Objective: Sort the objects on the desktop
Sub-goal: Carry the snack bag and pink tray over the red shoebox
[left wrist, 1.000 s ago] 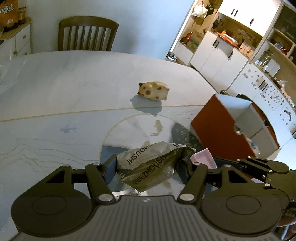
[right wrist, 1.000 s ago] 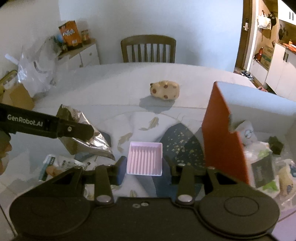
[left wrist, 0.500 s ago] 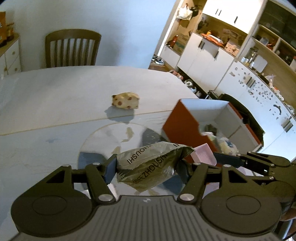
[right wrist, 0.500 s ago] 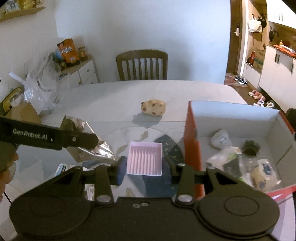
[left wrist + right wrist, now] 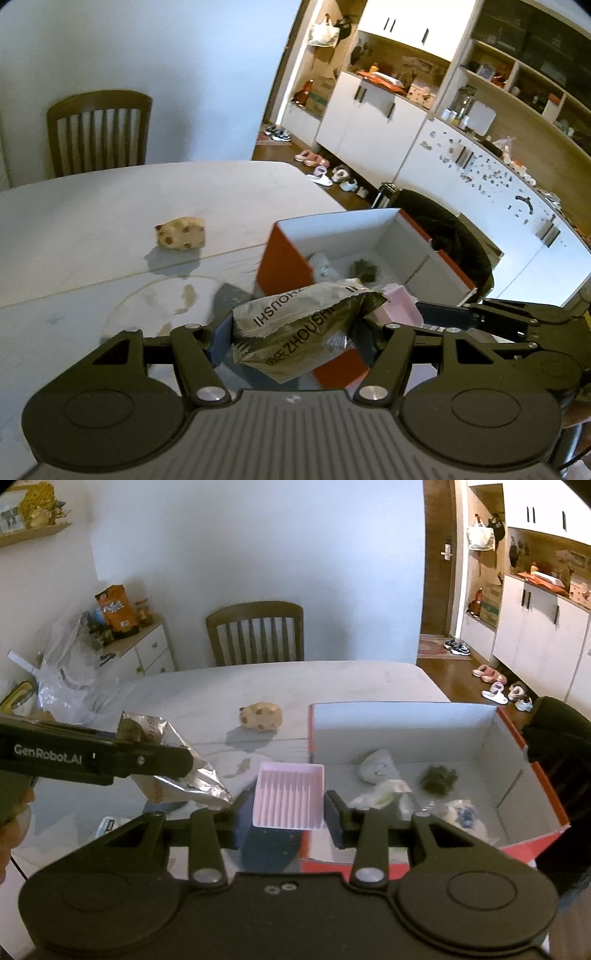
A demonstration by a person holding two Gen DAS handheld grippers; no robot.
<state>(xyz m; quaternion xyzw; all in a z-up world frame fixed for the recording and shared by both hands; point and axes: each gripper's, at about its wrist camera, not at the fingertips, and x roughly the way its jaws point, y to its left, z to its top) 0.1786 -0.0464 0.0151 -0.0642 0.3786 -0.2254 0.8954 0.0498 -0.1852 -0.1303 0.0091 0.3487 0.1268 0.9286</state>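
Your left gripper (image 5: 293,341) is clamped on the snack bag (image 5: 295,328), lower centre of its frame, held over the near left corner of the box (image 5: 284,266). Your right gripper (image 5: 288,812) grips the pink tray (image 5: 288,794) at frame centre, above the box (image 5: 406,734) left wall. Box sits right of centre, holding several small packets. Spotted toy (image 5: 261,716) lies on the table (image 5: 221,686), mid-frame, apart from both.

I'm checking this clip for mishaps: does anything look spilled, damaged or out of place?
Nothing looks spilled. The snack bag in the left hand-held gripper is crumpled and torn open at one end. A spotted toy lies alone on the table, outside the box where other items already sit.
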